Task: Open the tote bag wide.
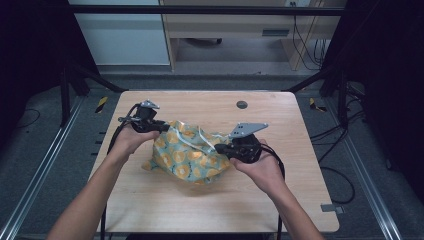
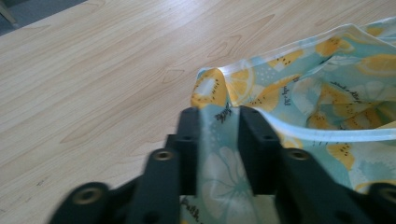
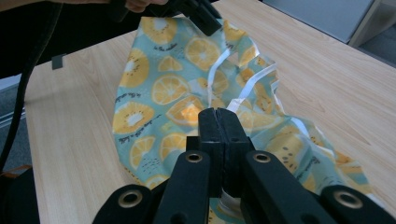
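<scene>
Left gripper [image 2: 218,122]: fingers [image 2: 189,140] closed onto a fold of the lemon-print cloth bag [image 1: 192,152], fabric seen pinched between them in the left gripper view, close to the bag's white-bound edge. A visible gap is kept between the fingers by the bunched cloth. In the high view this gripper [image 1: 161,127] is seen at the bag's far left corner, held by the left hand [image 1: 131,138].

Right gripper [image 3: 218,122]: fingers [image 3: 209,140] pressed fully together, with cloth and what looks like a white strap trapped lower down between them; how much fabric is actually caught cannot be told. In the high view it [image 1: 219,148] is placed at the bag's right side, in the right hand [image 1: 260,167].

The bag is found crumpled near the middle of the wooden table [image 1: 150,205], lifted slightly at both gripped points and sagging onto the surface between them. White straps [image 1: 192,145] are draped loose across the top.

Risks judged from here:
- The left hold is taken near the very edge; the hem could be pulled out if the hands are drawn apart sharply.
- The right grip may be on a strap alone, in which case the strap would be tightened while the bag body is left slack.
- Only one layer may be held on either side, so the bag could be twisted or opened unevenly instead of spread flat.
- Loose straps could be snagged on the fingers during a regrasp.
</scene>
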The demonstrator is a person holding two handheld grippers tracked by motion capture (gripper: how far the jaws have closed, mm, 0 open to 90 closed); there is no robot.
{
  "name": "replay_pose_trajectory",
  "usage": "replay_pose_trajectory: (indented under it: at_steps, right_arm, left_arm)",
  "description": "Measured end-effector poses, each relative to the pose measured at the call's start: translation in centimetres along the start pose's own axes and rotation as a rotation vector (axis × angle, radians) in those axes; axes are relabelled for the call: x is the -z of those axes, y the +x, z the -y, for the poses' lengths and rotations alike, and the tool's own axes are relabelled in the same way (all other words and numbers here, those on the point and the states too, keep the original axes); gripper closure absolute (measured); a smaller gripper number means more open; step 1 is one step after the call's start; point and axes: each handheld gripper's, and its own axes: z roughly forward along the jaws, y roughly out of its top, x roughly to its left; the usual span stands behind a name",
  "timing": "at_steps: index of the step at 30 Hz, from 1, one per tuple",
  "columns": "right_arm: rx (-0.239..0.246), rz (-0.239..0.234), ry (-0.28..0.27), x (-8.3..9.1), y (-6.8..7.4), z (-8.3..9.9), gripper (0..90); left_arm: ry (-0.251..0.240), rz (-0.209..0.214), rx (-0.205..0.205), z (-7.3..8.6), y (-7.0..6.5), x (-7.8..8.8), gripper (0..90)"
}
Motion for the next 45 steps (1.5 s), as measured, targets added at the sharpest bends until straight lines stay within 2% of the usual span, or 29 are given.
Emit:
replay_pose_trajectory:
  at_steps: [1,2,4,5,7,8,11,13,15,30,40,43,45]
  right_arm:
    - [0.000,0.000,0.000,0.0,0.0,0.0,90.0]
    - [-0.003,0.004,-0.004,0.0,-0.1,0.0,90.0]
    - [-0.014,0.015,-0.010,0.3,-0.5,0.2,90.0]
    - [-0.014,0.015,-0.010,0.3,-0.5,0.2,90.0]
    - [-0.020,0.025,-0.014,0.6,-0.7,0.3,90.0]
    - [-0.017,0.029,-0.018,0.7,-0.8,0.3,90.0]
    - [-0.017,0.051,-0.030,1.2,-1.1,0.5,90.0]
    - [-0.017,0.059,-0.035,1.3,-1.3,0.6,90.0]
    - [-0.040,0.074,-0.045,1.6,-1.9,1.0,90.0]
    - [-0.061,0.101,-0.068,2.2,-2.8,0.7,90.0]
    - [-0.033,0.108,-0.110,3.9,-2.1,0.4,90.0]
    - [-0.023,0.110,-0.124,4.5,-1.8,0.4,90.0]
    - [-0.020,0.110,-0.128,4.7,-1.6,0.5,90.0]
  left_arm:
    - [0.000,0.000,0.000,0.0,0.0,0.0,80.1]
    - [-0.001,0.010,-0.002,0.2,-0.1,0.1,80.1]
    - [0.012,0.003,-0.016,0.6,-0.4,0.3,89.6]
    - [0.012,0.003,-0.016,0.6,-0.4,0.3,90.0]
    - [-0.024,-0.027,-0.019,0.8,-0.7,1.1,90.0]
    - [-0.024,-0.027,-0.019,0.8,-0.7,1.1,90.0]
    - [-0.095,-0.035,-0.029,1.0,-1.5,2.7,90.0]
    - [-0.108,-0.038,-0.036,1.0,-1.7,3.1,90.0]
    - [-0.138,-0.037,-0.046,0.9,-2.2,4.0,90.0]
    - [-0.218,-0.030,-0.055,0.9,-2.9,6.6,90.0]
    - [-0.311,-0.018,-0.113,1.1,-5.5,9.8,90.0]
    - [-0.320,-0.012,-0.126,1.4,-6.1,10.3,90.0]
    - [-0.305,-0.017,-0.143,1.6,-6.3,10.4,90.0]
